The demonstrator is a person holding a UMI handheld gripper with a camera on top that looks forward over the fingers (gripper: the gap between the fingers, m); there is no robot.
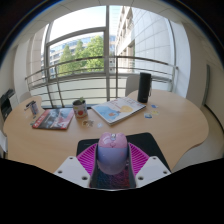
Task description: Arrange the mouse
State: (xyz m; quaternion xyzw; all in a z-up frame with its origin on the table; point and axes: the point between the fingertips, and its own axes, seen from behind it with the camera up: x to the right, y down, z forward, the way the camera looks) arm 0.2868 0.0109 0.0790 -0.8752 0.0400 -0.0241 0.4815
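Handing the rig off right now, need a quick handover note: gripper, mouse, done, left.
Gripper: fingers closed on the mouse, pink pads against both its sides.
Mouse: held between the fingers, over the black mouse pad at the near edge of the round wooden table.
Done: mouse grasped.
Left: set it down on the pad and release. Whether it is lifted or resting cannot be told.

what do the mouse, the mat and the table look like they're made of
Mouse: smooth moulded plastic by its look, pale lilac with a soft sheen, between the gripper fingers; contact unclear.
Mat: dark, matte and flat, probably fabric or rubber.
Table: light wood or wood-look laminate, smooth and even; the grain is too faint to tell.
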